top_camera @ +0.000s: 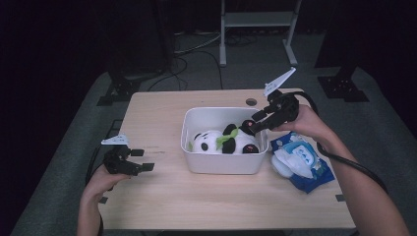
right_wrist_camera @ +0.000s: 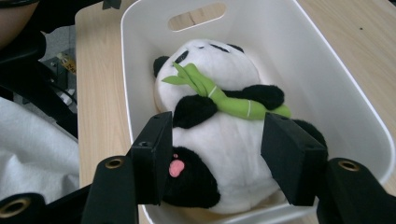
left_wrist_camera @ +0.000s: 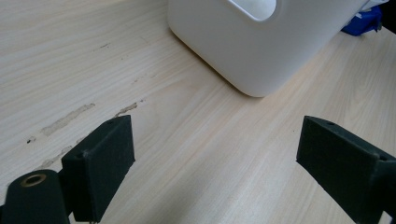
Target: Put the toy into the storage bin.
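A black-and-white panda plush with a green bamboo stalk lies on its back inside a white plastic bin at the table's middle. My right gripper hangs over the bin's right end, open. In the right gripper view its jaws stand wide on either side of the panda's belly, and I cannot tell if they touch it. Left of the bin, my left gripper rests low over the bare table, open and holding nothing. The left gripper faces the bin's near corner.
A blue-and-white pack of wipes lies just right of the bin, under my right forearm. The bin has a handle slot in its end wall. The wooden table shows scuff marks near the left gripper. Dark floor and stands surround the table.
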